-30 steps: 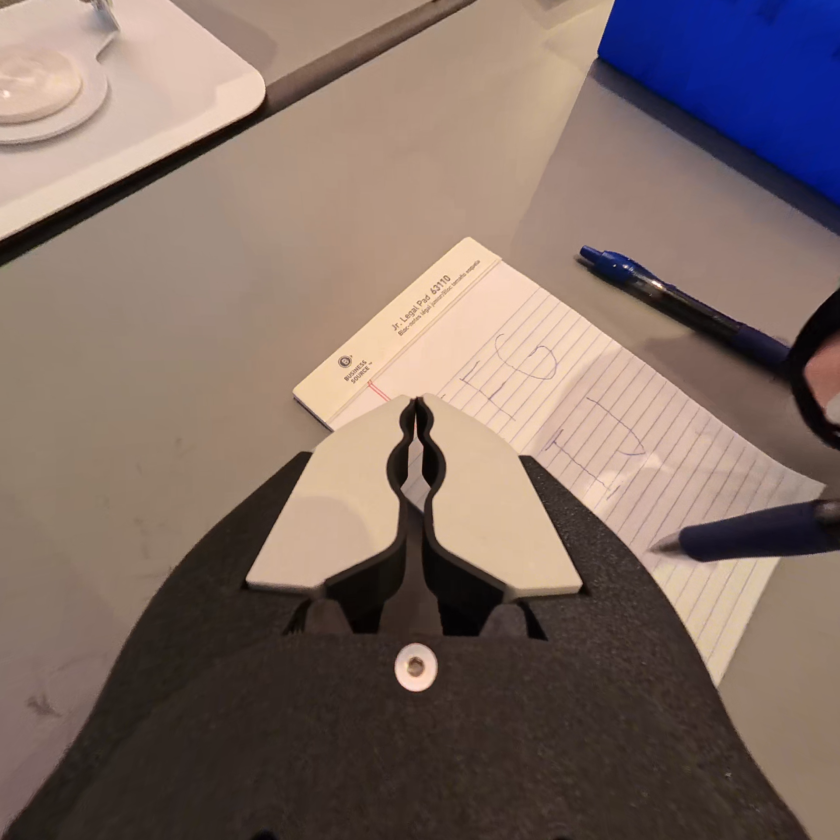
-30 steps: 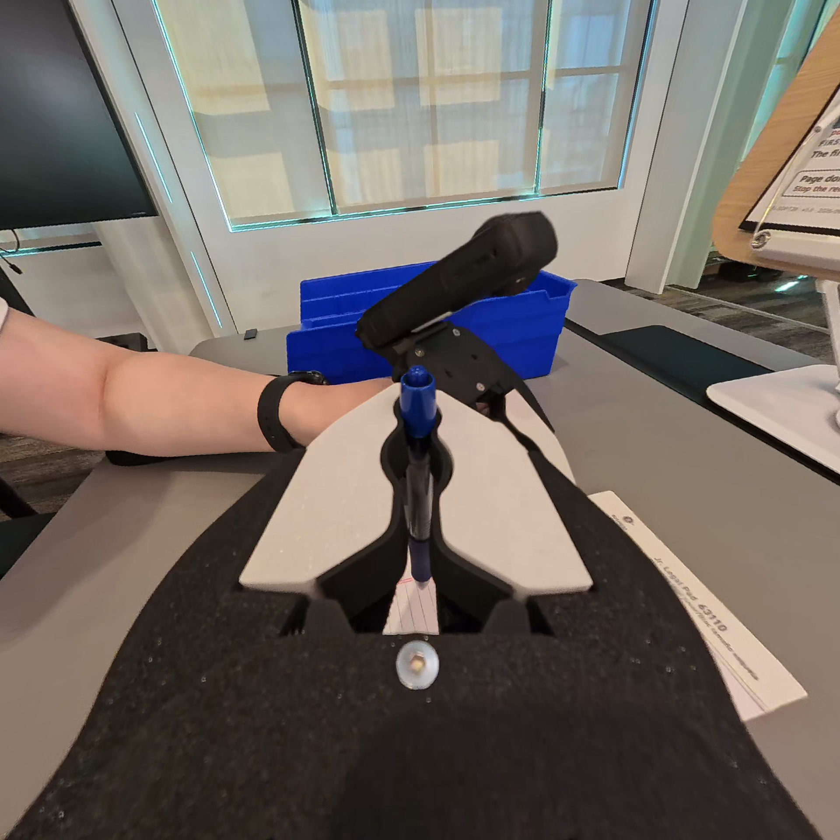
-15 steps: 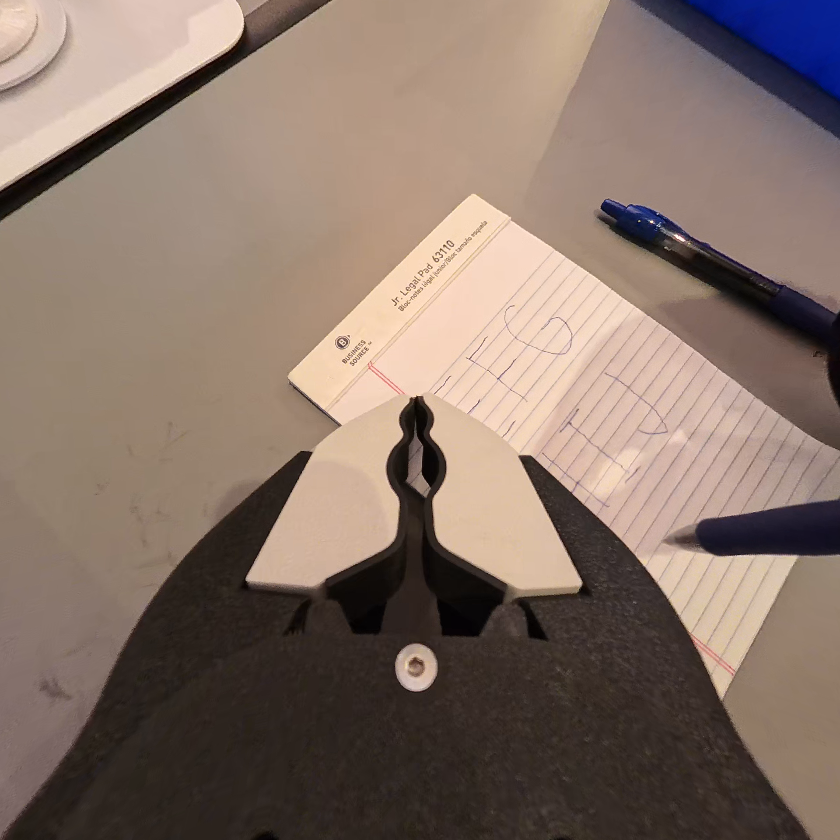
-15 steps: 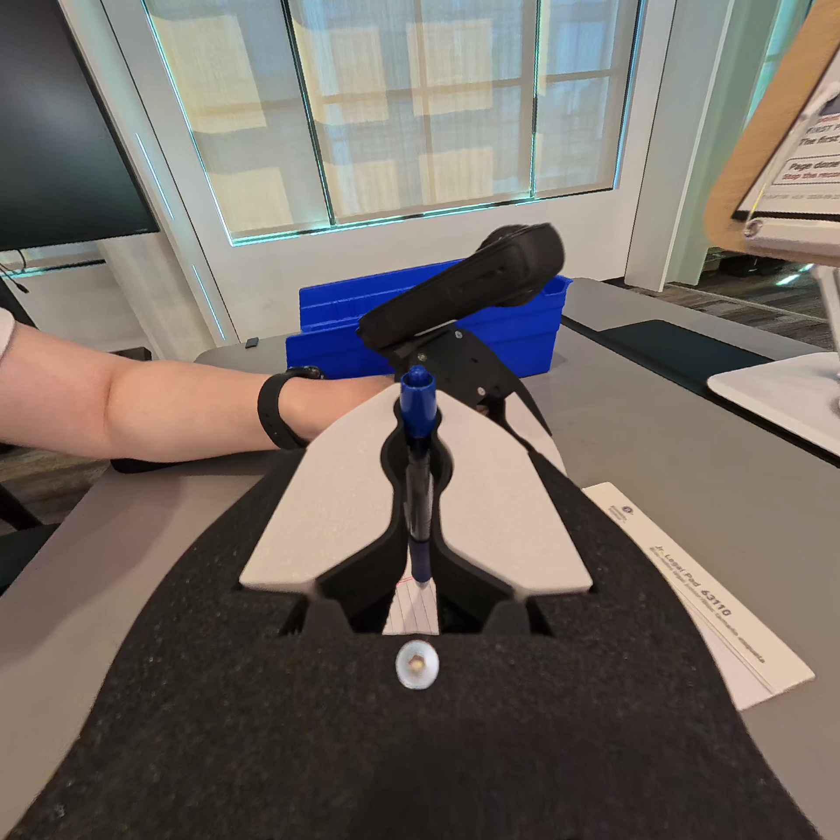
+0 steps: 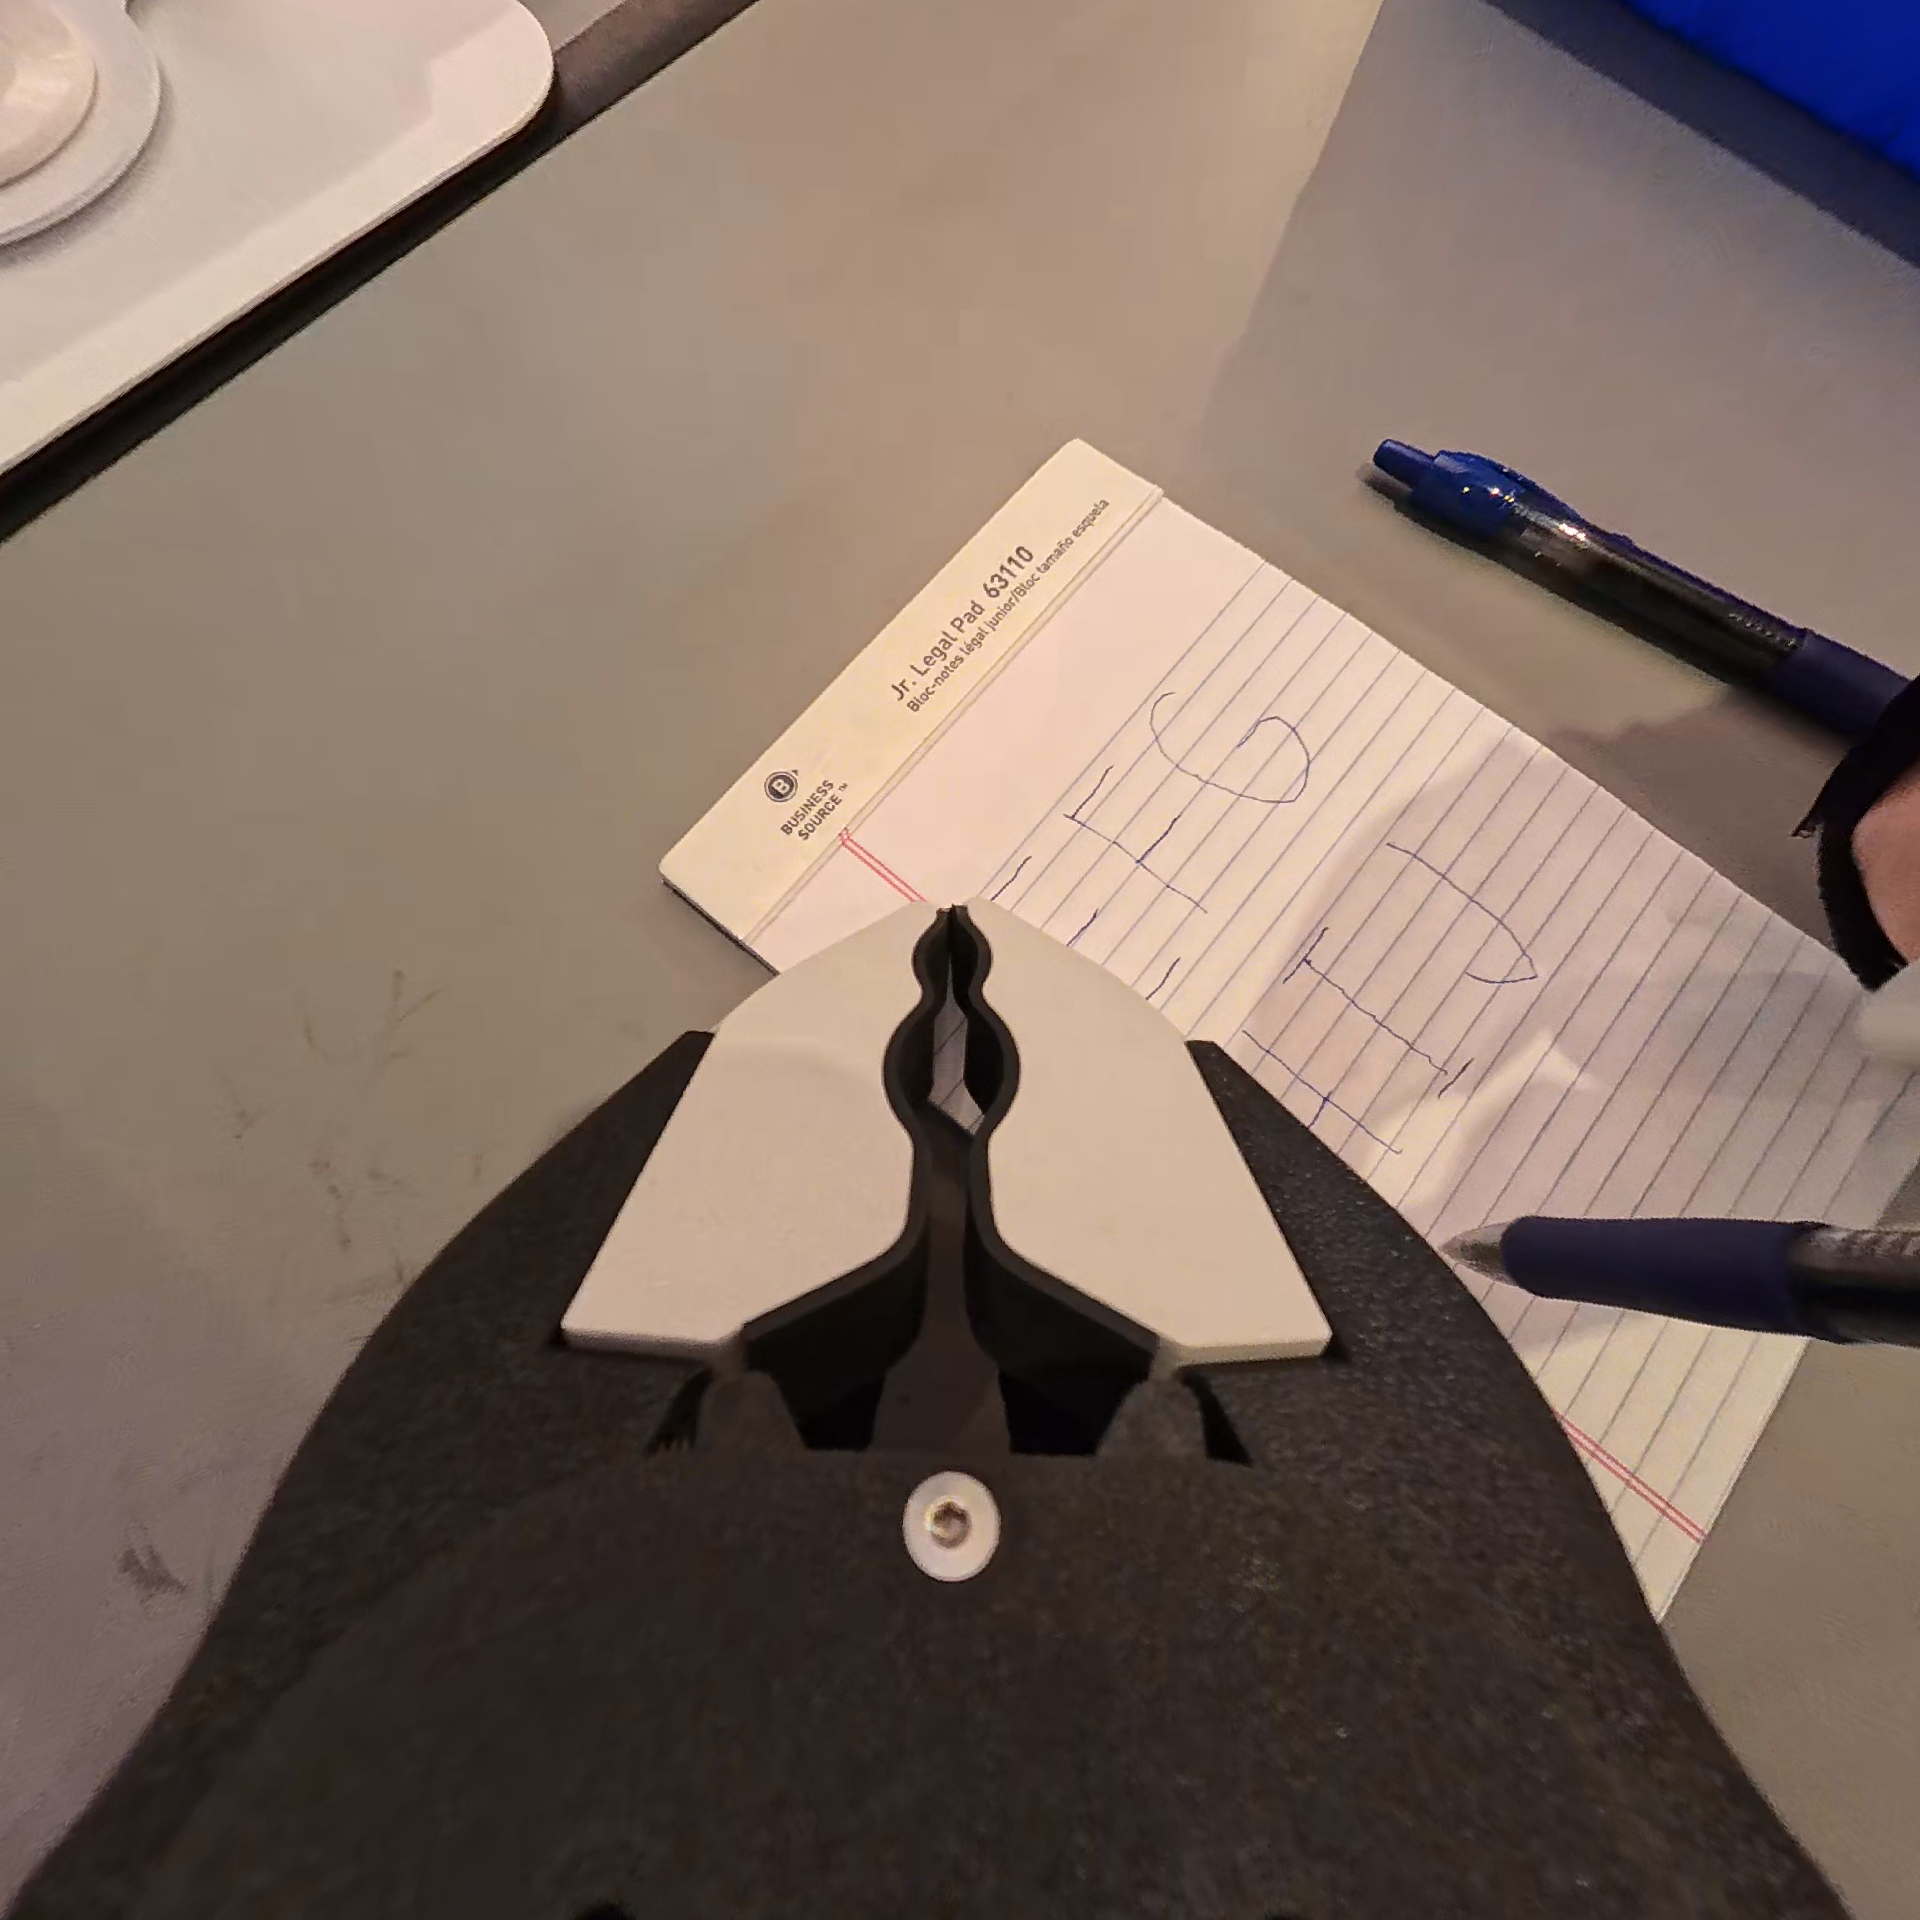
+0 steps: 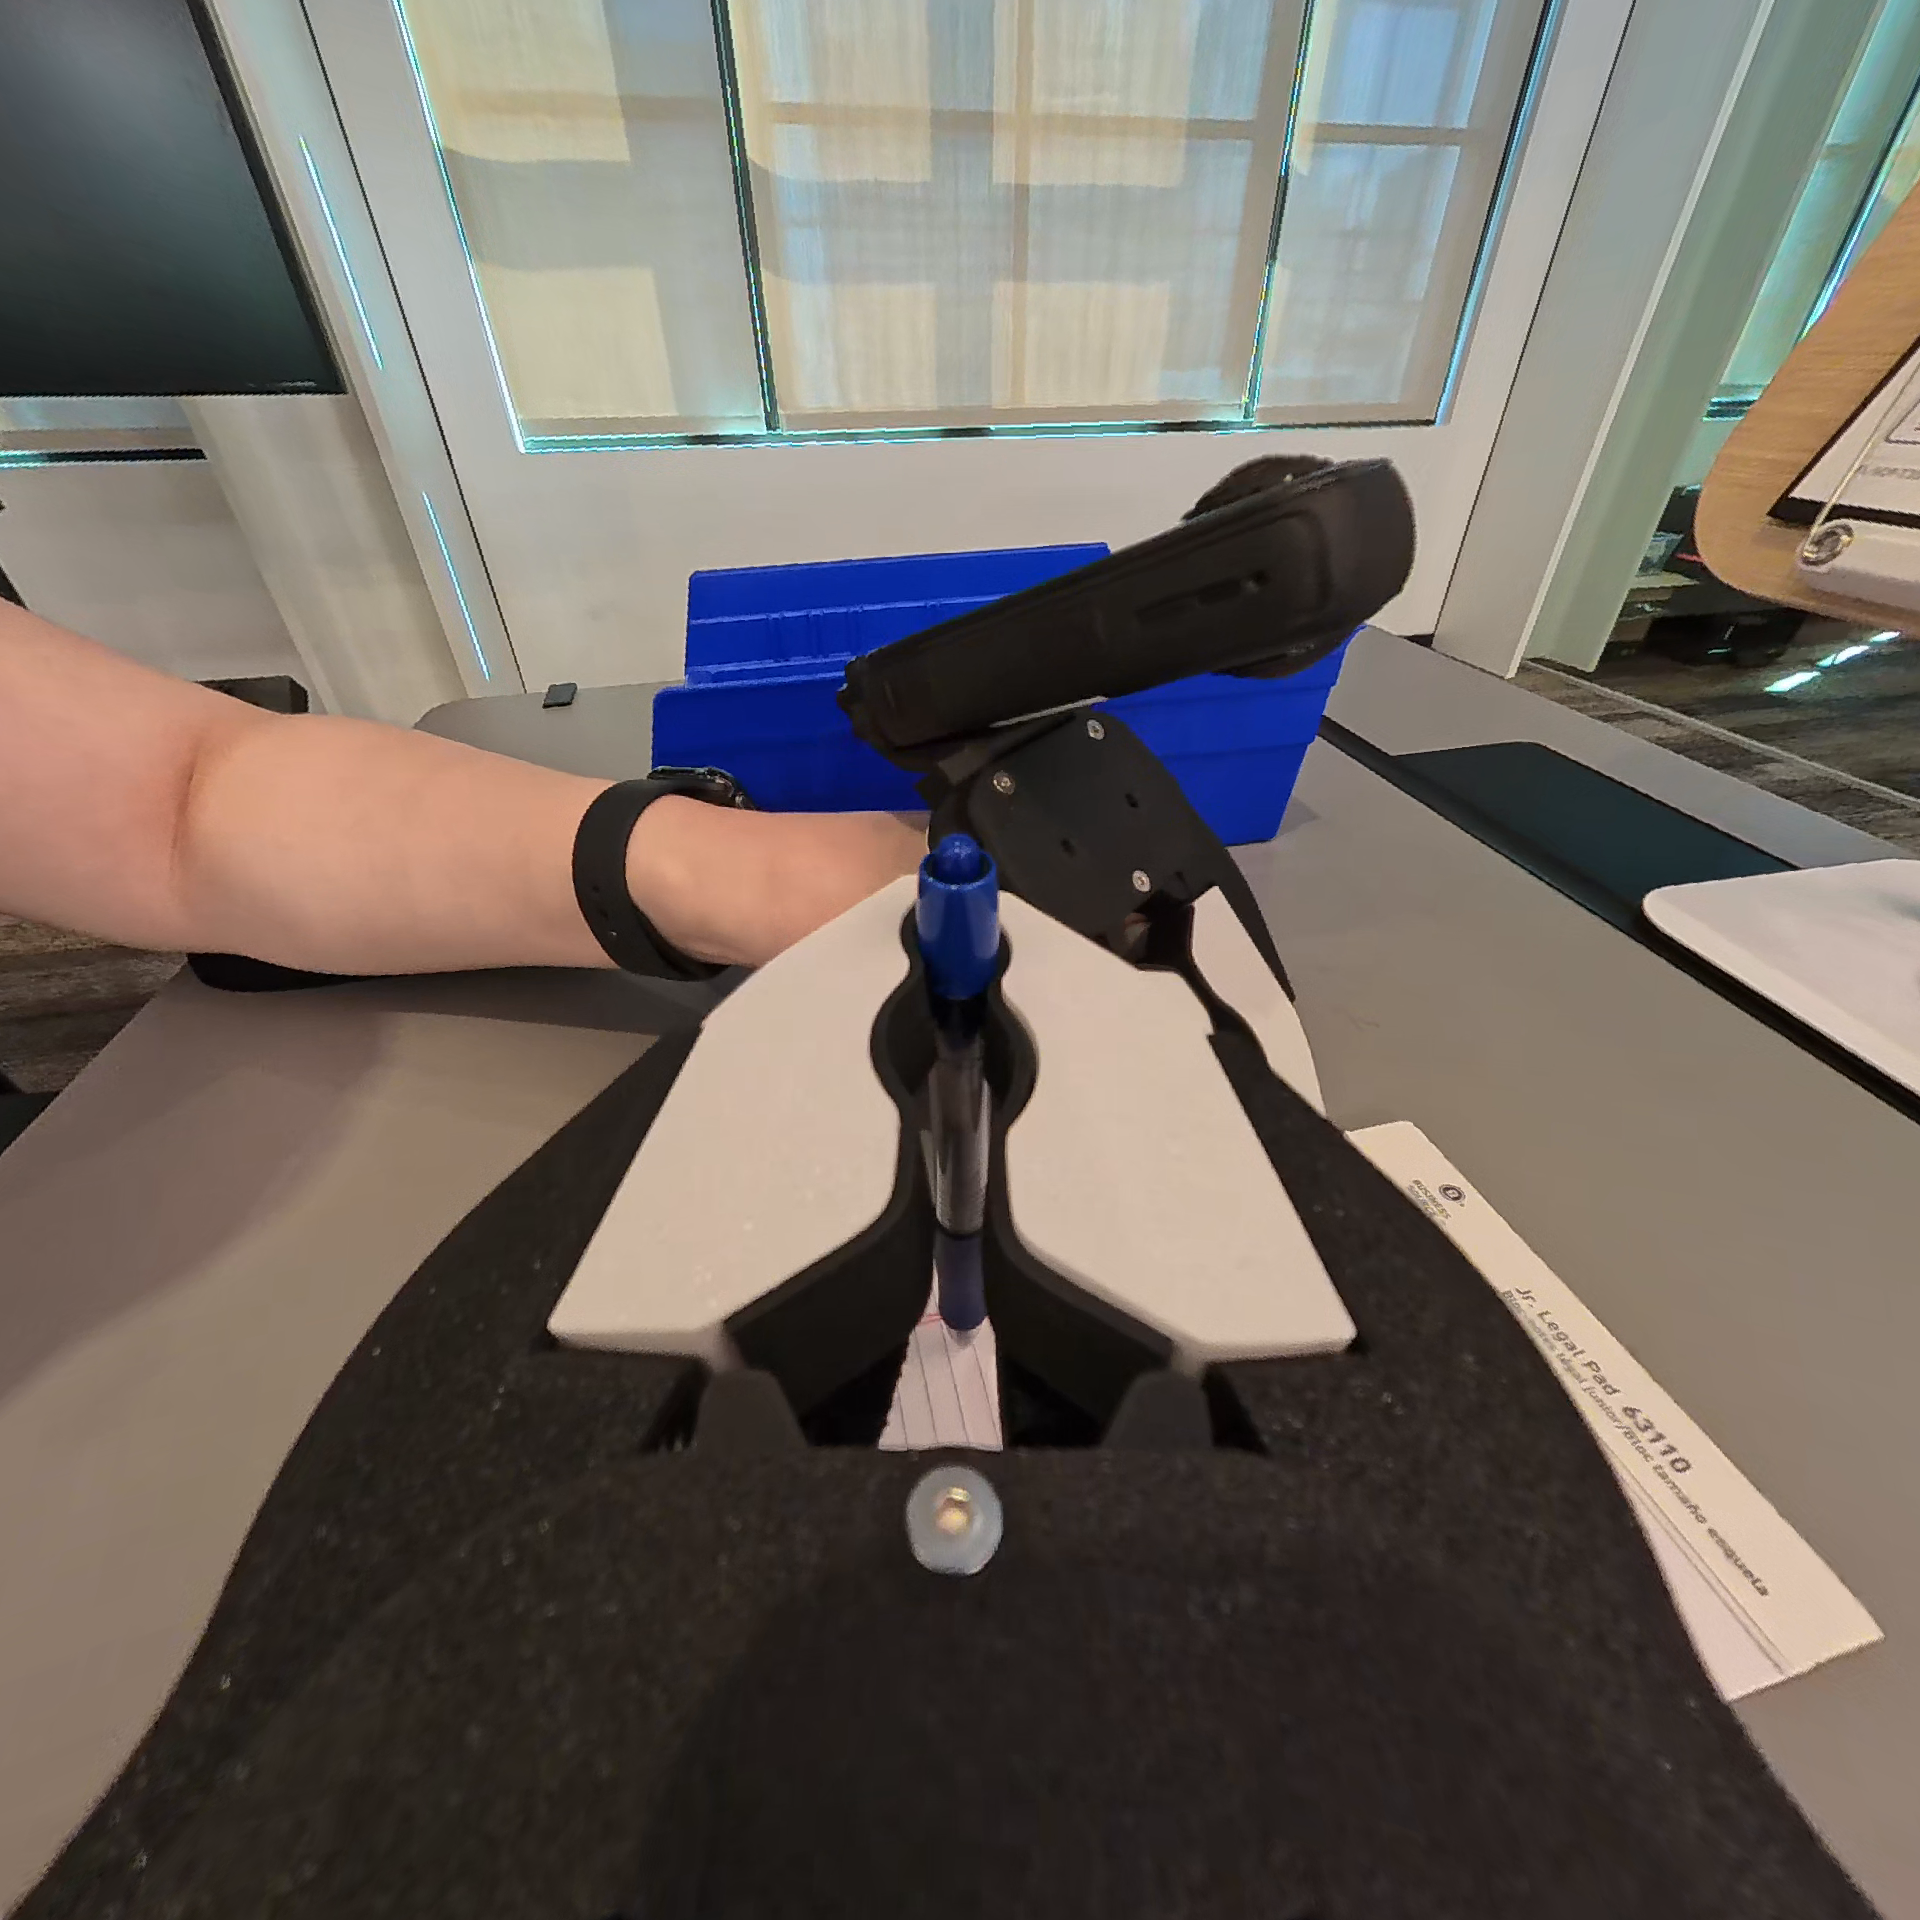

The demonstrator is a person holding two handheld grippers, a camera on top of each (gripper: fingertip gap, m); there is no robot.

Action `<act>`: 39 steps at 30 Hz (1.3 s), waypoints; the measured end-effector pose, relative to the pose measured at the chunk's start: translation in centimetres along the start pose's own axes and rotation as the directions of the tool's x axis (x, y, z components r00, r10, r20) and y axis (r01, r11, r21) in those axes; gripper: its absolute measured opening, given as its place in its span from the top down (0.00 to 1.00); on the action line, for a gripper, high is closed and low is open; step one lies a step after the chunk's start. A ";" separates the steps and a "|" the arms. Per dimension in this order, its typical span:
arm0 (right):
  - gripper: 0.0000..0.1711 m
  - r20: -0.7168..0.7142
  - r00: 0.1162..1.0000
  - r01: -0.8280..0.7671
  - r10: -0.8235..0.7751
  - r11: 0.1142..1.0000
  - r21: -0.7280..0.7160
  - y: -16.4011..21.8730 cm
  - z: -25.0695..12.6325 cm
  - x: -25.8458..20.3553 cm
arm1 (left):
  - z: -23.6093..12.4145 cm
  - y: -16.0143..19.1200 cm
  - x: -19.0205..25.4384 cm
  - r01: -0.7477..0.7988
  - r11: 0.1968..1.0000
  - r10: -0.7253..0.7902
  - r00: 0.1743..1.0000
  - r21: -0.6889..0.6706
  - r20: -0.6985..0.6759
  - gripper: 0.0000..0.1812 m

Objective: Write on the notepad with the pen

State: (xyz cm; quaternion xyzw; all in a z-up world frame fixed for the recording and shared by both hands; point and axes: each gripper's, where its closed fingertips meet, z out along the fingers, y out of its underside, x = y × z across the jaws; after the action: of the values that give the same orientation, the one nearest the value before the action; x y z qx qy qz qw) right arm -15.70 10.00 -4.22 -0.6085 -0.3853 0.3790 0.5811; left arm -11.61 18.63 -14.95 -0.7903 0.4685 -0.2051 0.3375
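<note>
A white lined notepad (image 5: 1299, 831) lies on the grey table with blue pen strokes on its upper lines. My left gripper (image 5: 954, 912) is shut and empty, its tips over the pad's near left corner. My right gripper (image 6: 956, 914) is shut on a blue pen (image 6: 956, 1091), which stands between the fingers. In the left wrist view this pen (image 5: 1662, 1273) comes in from the right, its tip at the pad's lower lines. The pad's header strip (image 6: 1621, 1455) shows in the right wrist view. Whether the tip touches the paper I cannot tell.
A second blue pen (image 5: 1621, 571) lies on the table beyond the pad. A blue bin (image 6: 790, 707) stands at the back. A white tray (image 5: 260, 156) sits far left. A bare forearm with a black wristband (image 6: 623, 873) holds the left gripper's body (image 6: 1091, 831). Across from one pair of fingers to the other is roughly 15 cm.
The pad sits a little higher in the left wrist view than before. The pen tip has shifted slightly left over the lower lines. Both grippers stay shut.
</note>
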 end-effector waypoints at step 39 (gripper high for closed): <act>0.98 0.033 0.999 0.028 -0.028 0.999 -0.021 0.3 1.2 -1.8 | 0.0 0.0 0.0 -0.005 1.000 0.005 1.000 0.000 0.002 1.00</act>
State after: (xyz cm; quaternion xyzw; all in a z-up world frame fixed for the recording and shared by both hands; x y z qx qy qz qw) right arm -17.54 8.88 -4.51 -0.6031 -0.4073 0.3766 0.5732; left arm -11.60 18.65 -14.95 -0.7891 0.4703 -0.2035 0.3387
